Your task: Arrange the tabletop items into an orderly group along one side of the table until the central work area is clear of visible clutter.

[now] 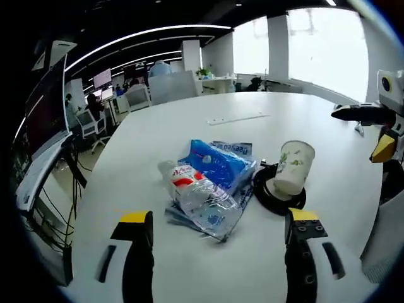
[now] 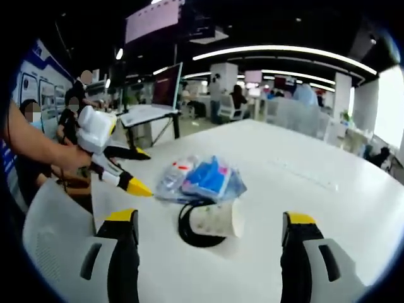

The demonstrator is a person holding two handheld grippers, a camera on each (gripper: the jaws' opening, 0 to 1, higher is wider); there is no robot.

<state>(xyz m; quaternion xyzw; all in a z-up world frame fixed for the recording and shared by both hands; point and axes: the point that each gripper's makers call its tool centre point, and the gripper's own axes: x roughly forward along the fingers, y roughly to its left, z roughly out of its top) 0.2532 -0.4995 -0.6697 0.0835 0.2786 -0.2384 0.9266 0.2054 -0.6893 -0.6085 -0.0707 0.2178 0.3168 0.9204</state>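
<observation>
A clear plastic bottle [image 1: 189,186] with a red label lies on a crumpled blue packet [image 1: 219,161] in the middle of the white table [image 1: 189,120]. To their right a paper cup [image 1: 293,165] rests on a black coiled ring [image 1: 278,197]. My left gripper [image 1: 219,218] hovers open just short of the pile. In the right gripper view the cup [image 2: 218,219] looks tipped on its side over the ring [image 2: 188,232], with the bottle and packet [image 2: 203,177] behind. My right gripper [image 2: 211,218] is open in front of the cup. The left gripper [image 2: 142,170] shows at the left, held by a hand.
A flat white strip [image 1: 237,118] lies farther back on the table. White chair backs stand at the table's edge [image 2: 50,233] [image 1: 386,240]. Monitors on stands [image 1: 47,110] line one side. The right gripper [image 1: 361,132] reaches in from the right edge.
</observation>
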